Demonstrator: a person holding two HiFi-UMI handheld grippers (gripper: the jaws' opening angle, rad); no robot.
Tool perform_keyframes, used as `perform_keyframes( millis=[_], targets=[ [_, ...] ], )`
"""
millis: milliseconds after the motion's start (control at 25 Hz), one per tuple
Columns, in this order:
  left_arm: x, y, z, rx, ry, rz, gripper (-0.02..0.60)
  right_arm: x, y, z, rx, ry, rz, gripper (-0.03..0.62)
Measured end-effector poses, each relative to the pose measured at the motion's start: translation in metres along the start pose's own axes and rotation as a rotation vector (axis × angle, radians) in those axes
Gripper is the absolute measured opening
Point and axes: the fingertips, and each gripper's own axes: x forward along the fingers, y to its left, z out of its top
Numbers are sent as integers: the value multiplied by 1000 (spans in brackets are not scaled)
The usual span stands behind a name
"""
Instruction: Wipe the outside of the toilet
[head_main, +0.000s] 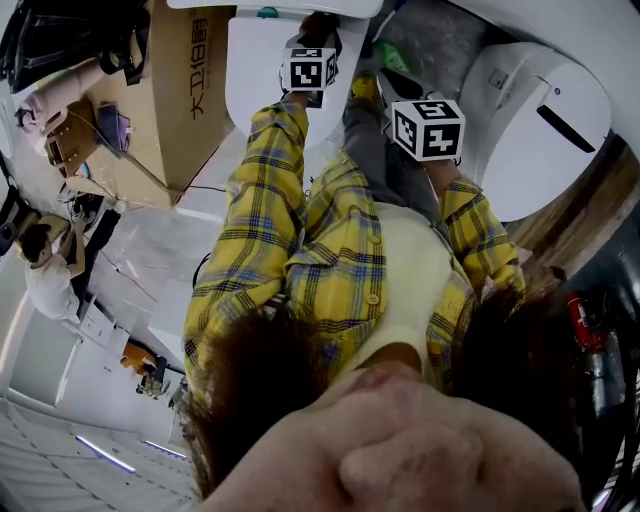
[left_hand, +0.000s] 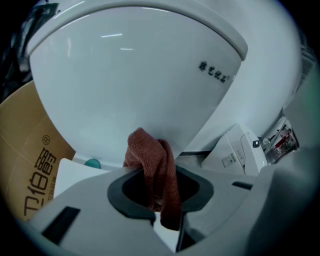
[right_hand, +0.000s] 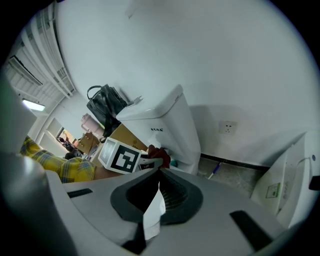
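Against the bowl's lower curve: cloth clamped, wipe in hand.
The cardboard box (left_hand: 25, 150) stands just left of the toilet (left_hand: 130, 85). Your left hand-held gripper (left_hand: 155, 172) is clenched on the reddish cloth (left_hand: 152, 157), with the bunched top right at the bowl's outside. I can't confirm contact. Press the fold flat to the porcelain and sweep in overlapping passes along the curve. Mind the box edge. Your right hand-held gripper (right_hand: 159, 175) has its jaws closed on nothing and stands apart; hold it clear of the wiping path.
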Motion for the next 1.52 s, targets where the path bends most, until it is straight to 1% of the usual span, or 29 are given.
perform_keyframes(
  millis=[160, 320, 480, 760, 1000, 1120, 1320, 1520],
  targets=[
    [6, -24, -3, 43, 27, -51, 98, -8, -6, -3, 22, -17, -18, 26],
    [10, -42, -4, 66, 42, -83, 98, -15, -12, -7, 40, -31, -28, 26],
    [12, -60, -5, 110, 60, -115, 98, -24, -18, -10, 57, -44, -41, 26],
    [13, -86, 3, 133, 54, -151, 98, -38, -27, -13, 72, -65, -53, 26],
    [7, -105, 16, 160, 25, -184, 98, -46, -30, -14, 69, -75, -55, 26],
    [-2, -114, 23, 159, 2, -196, 98, -50, -31, -14, 69, -83, -50, 26],
    [-26, -128, 27, 155, -37, -218, 98, -61, -31, -11, 62, -99, -46, 26],
    [-60, -132, 35, 129, -104, -208, 98, -71, -30, -2, 55, -130, -36, 26]
  ],
)
